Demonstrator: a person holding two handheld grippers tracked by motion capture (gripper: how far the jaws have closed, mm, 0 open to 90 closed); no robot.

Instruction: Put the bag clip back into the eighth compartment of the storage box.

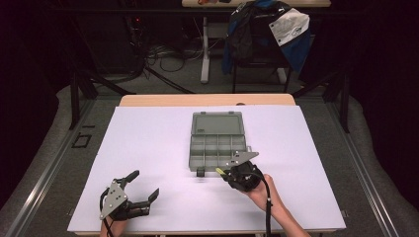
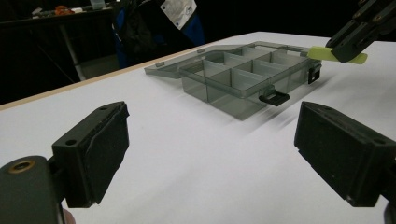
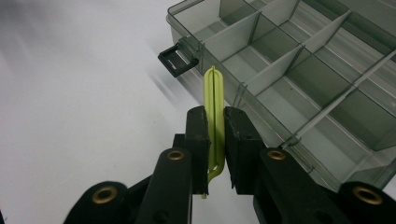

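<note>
Right claw (image 3: 215, 140) clamps a yellow-green clip (image 3: 214, 107) over the open organizer box (image 1: 217, 140), likely to drop it in; left claw (image 1: 133, 190) idles, jaws apart, near the tabletop's (image 1: 148, 138) front-left corner

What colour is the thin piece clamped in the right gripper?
Yellow-green. The thin piece shows best in the right gripper view, pinched between the right gripper's jaws.

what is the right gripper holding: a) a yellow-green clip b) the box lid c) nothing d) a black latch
a: the right gripper has its jaws shut on a thin yellow-green clip, held near the front edge of the open grey box, while the left gripper rests open on the table.
</note>
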